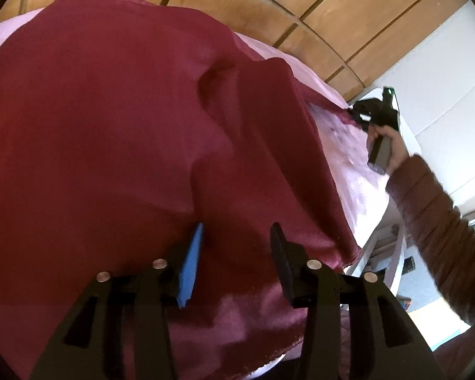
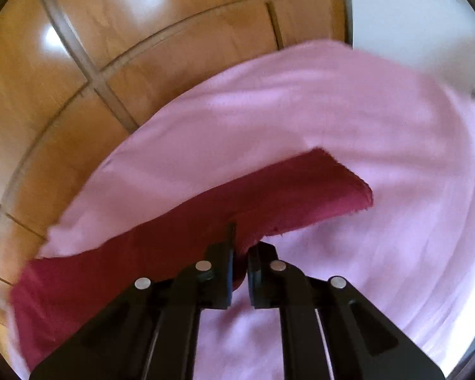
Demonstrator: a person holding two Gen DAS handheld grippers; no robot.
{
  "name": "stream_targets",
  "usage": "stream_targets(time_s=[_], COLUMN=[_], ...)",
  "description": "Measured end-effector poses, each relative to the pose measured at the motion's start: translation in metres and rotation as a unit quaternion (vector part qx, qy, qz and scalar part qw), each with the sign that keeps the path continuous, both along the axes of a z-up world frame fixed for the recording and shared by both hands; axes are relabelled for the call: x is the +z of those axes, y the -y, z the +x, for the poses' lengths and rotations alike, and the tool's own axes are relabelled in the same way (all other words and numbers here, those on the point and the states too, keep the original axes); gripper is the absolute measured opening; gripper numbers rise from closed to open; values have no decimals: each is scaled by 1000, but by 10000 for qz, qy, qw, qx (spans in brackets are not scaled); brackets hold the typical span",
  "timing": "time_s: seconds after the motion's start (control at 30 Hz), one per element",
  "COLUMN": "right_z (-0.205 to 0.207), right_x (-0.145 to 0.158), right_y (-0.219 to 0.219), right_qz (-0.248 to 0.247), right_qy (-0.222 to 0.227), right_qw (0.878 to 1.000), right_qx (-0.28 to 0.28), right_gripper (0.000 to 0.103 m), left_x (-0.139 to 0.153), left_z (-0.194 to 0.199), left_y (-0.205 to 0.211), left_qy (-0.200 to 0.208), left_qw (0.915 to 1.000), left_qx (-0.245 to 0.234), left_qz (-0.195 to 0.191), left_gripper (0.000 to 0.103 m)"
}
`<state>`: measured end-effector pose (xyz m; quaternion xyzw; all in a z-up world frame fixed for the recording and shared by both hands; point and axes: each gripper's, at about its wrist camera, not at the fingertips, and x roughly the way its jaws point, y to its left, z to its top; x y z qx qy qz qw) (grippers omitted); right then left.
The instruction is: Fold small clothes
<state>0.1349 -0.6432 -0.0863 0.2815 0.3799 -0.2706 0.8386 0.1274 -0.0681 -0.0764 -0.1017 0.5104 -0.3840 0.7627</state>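
Observation:
A dark red garment (image 1: 110,120) lies spread over a pink cloth-covered surface (image 1: 357,164) and fills most of the left wrist view. My left gripper (image 1: 237,237) is open, its fingers just above the red cloth near its near edge, holding nothing. My right gripper (image 2: 240,247) is shut on an edge of the red garment (image 2: 269,196) and holds it lifted over the pink cloth (image 2: 332,126). In the left wrist view the right gripper (image 1: 354,114) appears far right, pinching the garment's corner.
A wooden tiled floor (image 2: 110,47) lies beyond the pink surface. A white wall or cabinet (image 1: 443,79) stands at the right. White furniture legs (image 1: 392,253) show below the surface's right edge. The person's sleeved arm (image 1: 443,228) reaches in from the right.

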Motion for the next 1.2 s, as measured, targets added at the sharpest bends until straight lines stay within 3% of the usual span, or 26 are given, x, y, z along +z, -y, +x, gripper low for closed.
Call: stream_targets(time_s=[0.07,0.1,0.13,0.2,0.27,0.33,0.43,0.5,0.57,0.6,0.63,0.8,0.87,0.9,0.97,1.07,1.2], right_z=[4,2,-6,-25,-39,-60,-96,-118,-130,-135,-137,-164,-171,-176,-181,-185,-179], right_x=[2,4,12,15,18,17,9,-2,-12,-20,-25,-1,1,-6,-23,-37,-16], right_y=[-5,-9,-12,-32,-59,-105,-179,-230,-259,-275,-283,-258,-237,-227,-222,-213,-218], right_qz=[-191,-265,-264,-115,346,788,1492,1657,1587,1361,1156,1006,1095,1116,1093,1296,651], right_qy=[-164,-198,-151,-30,65,136,210,76,-114,-377,-565,-413,-473,-634,-1049,-977,-1058], right_qw=[9993,9987,9986,9967,9877,9662,9166,8862,8715,8680,8689,8798,8838,8876,8911,8970,8913], right_qx=[268,379,432,803,1521,2452,3703,4326,4639,4761,4780,4628,4525,4424,4279,4111,4360], right_gripper=[34,65,73,74,74,74,73,73,53,16,8,6,6,6,6,5,22], left_x=[1,2,2,4,7,11,13,13,11,9,9,13,6,2,-3,2,25], left_z=[-1,-2,-3,-5,-7,-8,-14,-17,-20,-22,-23,-38,-46,-48,-54,-56,-50], left_y=[1,1,-1,-3,-6,-12,-30,-43,-52,-57,-60,-63,-61,-60,-53,-53,-83], left_qy=[37,42,44,57,115,189,241,239,202,176,174,282,144,93,97,110,390], left_qw=[10000,10000,10000,10000,9999,9998,9994,9990,9986,9984,9983,9986,9994,9996,9996,9996,9982], left_qx=[-3,-8,-13,-21,7,75,238,372,480,529,548,388,255,210,160,99,423], left_qz=[24,18,15,7,16,32,60,61,79,106,133,224,179,146,227,235,157], left_gripper=[43,43,43,43,43,43,43,43,43,43,43,43,51,57,57,57,57])
